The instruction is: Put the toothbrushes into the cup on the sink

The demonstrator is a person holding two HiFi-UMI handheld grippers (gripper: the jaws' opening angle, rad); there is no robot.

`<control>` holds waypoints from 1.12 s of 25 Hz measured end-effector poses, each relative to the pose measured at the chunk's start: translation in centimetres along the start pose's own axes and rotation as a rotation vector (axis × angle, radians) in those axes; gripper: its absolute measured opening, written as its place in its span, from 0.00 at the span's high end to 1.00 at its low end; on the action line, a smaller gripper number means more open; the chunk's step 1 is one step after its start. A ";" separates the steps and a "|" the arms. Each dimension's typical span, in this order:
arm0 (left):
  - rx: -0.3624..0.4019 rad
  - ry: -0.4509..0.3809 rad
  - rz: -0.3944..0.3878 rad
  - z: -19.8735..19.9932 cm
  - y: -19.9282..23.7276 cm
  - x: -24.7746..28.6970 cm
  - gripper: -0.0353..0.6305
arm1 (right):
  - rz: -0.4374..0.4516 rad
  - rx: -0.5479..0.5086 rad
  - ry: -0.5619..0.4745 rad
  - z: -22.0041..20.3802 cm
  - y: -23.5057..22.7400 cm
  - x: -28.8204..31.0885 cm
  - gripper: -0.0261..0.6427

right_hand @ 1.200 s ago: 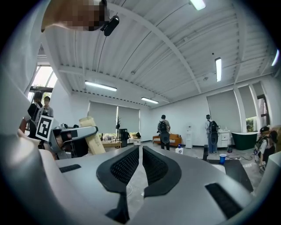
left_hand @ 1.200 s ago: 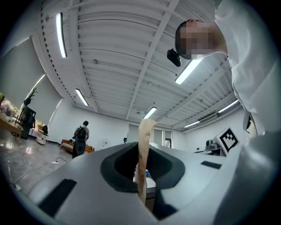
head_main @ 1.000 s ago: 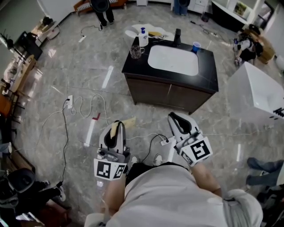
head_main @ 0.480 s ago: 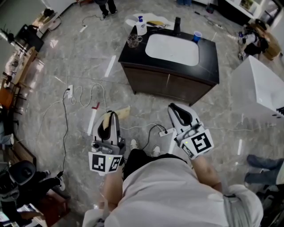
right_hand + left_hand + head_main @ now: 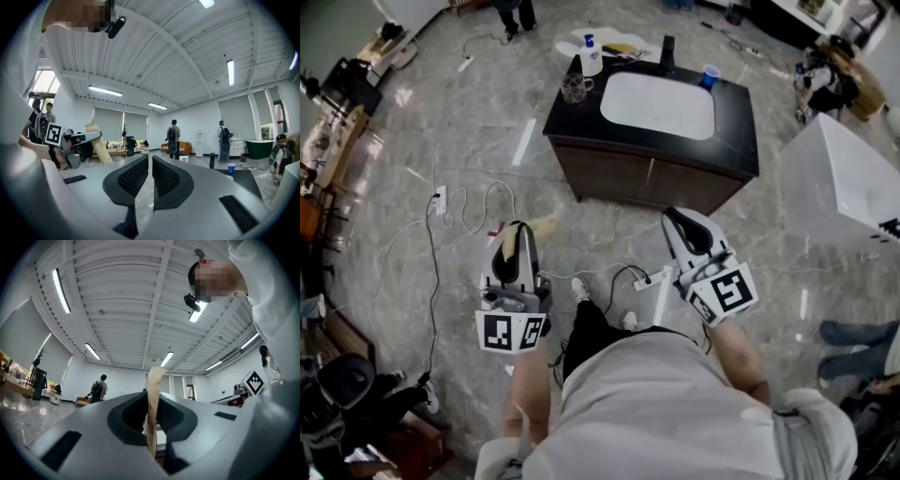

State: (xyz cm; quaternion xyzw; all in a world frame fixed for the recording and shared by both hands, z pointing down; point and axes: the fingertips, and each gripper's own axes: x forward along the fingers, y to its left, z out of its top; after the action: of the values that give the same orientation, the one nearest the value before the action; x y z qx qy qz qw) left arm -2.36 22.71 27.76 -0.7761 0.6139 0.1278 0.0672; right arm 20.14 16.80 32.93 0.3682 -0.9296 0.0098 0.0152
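Observation:
In the head view my left gripper (image 5: 512, 239) is shut on a flat tan toothbrush (image 5: 536, 227) that sticks out past its tips to the right. The left gripper view shows the same tan toothbrush (image 5: 153, 399) pinched upright between the jaws of the left gripper (image 5: 151, 405). My right gripper (image 5: 680, 218) is shut with nothing in it, as the right gripper (image 5: 150, 171) shows in its own view. Both are over the floor, well short of the black vanity (image 5: 741, 141) with its white sink (image 5: 658, 101). A blue cup (image 5: 708, 76) stands at the back right and a glass mug (image 5: 574, 89) at the left.
A pump bottle (image 5: 592, 58) and a black faucet (image 5: 667, 54) stand behind the basin. Cables and a power strip (image 5: 441, 200) lie on the marble floor, another strip (image 5: 661, 279) lies near my feet. A white tub (image 5: 844, 187) stands at the right. People stand far off.
My left gripper with the tan toothbrush has shifted left and slightly up in the picture. The vanity has slid up the frame. The right gripper has barely moved.

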 end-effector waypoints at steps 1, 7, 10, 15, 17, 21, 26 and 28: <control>-0.011 -0.006 0.009 -0.1 1.0 0.2 0.90 | -0.012 0.001 -0.008 0.3 -0.6 0.4 0.89; -0.012 -0.003 0.045 -0.3 5.8 1.1 0.90 | -0.093 -0.005 -0.039 2.0 -3.3 2.5 0.89; -0.018 0.014 0.051 -1.0 7.4 1.5 0.90 | -0.108 -0.005 -0.037 2.1 -3.5 3.9 0.89; -0.049 0.037 0.059 -2.8 10.5 2.6 0.90 | -0.125 0.003 -0.017 1.3 -3.3 6.9 0.89; -0.056 0.044 0.056 -3.3 11.7 3.1 0.90 | -0.142 0.010 -0.014 1.3 -3.6 8.1 0.89; -0.060 0.046 0.044 -3.7 13.6 4.1 0.90 | -0.167 0.011 -0.015 1.8 -4.0 10.2 0.89; -0.081 0.053 0.045 -4.5 16.7 4.6 0.90 | -0.176 0.017 -0.006 1.7 -3.2 13.0 0.89; -0.082 0.050 0.045 -4.5 17.9 4.9 0.90 | -0.176 0.013 -0.005 1.8 -2.8 14.2 0.89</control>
State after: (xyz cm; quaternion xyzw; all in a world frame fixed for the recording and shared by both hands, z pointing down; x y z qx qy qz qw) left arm -18.12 12.68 31.67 -0.7672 0.6269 0.1346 0.0171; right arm 11.73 5.00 31.64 0.4488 -0.8935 0.0135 0.0116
